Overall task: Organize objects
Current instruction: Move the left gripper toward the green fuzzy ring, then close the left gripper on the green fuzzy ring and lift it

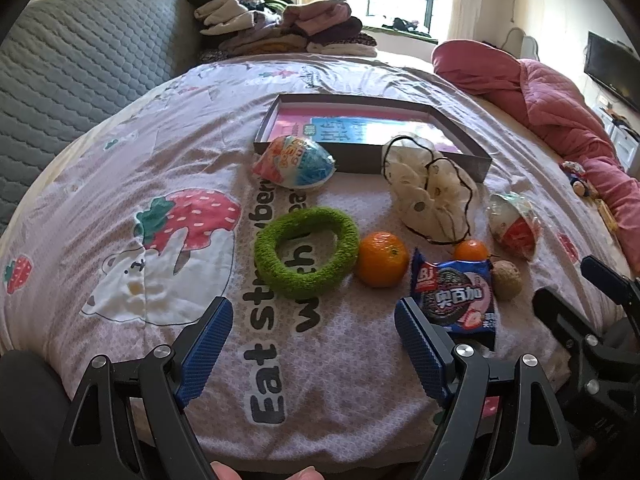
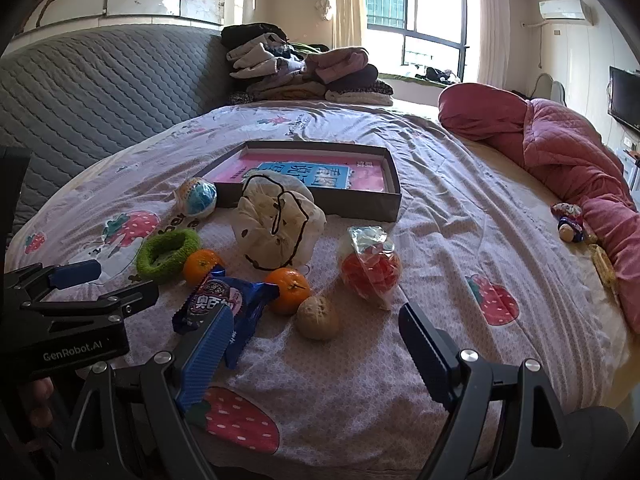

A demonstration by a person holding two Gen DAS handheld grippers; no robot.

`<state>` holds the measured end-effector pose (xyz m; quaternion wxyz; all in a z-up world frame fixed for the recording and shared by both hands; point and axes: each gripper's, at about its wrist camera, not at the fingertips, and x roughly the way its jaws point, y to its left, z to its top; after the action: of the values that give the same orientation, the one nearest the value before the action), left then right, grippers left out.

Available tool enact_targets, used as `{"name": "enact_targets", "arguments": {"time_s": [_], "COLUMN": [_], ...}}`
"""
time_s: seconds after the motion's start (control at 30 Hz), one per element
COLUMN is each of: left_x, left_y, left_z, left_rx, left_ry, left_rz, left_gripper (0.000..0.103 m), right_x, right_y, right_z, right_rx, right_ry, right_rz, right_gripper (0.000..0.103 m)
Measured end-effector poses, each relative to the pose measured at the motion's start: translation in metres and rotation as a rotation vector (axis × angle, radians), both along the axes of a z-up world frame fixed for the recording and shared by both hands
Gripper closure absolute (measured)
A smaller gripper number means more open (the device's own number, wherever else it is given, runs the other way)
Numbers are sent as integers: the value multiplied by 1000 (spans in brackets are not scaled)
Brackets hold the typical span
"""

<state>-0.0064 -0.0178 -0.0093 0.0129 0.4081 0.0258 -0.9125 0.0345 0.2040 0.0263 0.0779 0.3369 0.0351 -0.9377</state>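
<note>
A shallow grey box (image 1: 362, 162) (image 2: 320, 200) with a pink and blue book inside lies on the bed. In front of it are a blue-and-white packet (image 1: 294, 162) (image 2: 197, 196), a cream scrunchie (image 1: 430, 192) (image 2: 278, 220), a green fuzzy ring (image 1: 306, 252) (image 2: 167, 255), two oranges (image 1: 382, 259) (image 1: 471, 250) (image 2: 288, 290) (image 2: 202, 265), a walnut (image 1: 506, 279) (image 2: 318, 317), a blue cookie packet (image 1: 456, 294) (image 2: 224, 304) and a red-and-clear packet (image 1: 514, 226) (image 2: 372, 266). My left gripper (image 1: 314, 320) is open, just short of the ring. My right gripper (image 2: 316, 328) is open, near the walnut.
Folded clothes (image 2: 304, 70) are stacked at the head of the bed against a grey quilted headboard (image 1: 80, 60). A pink quilt (image 2: 568, 152) is bunched along the right side, with a small doll (image 2: 568, 220) beside it. Part of a hand (image 1: 224, 472) shows at the bottom.
</note>
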Motion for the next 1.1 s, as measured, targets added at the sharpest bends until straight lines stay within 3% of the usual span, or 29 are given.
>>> {"name": "enact_targets", "arguments": {"time_s": [0.57, 1.1], "left_x": [-21, -47], "left_y": [-8, -7], "left_z": [-17, -28], "left_rx": [-35, -36], "left_ry": [-5, 5], "left_rz": [11, -45], "left_gripper": [19, 19], "right_x": [-24, -60], "right_y": [22, 28], "right_z": [-8, -15], "right_rx": [21, 50], "right_ry": [-12, -63], "right_rz": [-42, -53], "right_gripper": [19, 19]}}
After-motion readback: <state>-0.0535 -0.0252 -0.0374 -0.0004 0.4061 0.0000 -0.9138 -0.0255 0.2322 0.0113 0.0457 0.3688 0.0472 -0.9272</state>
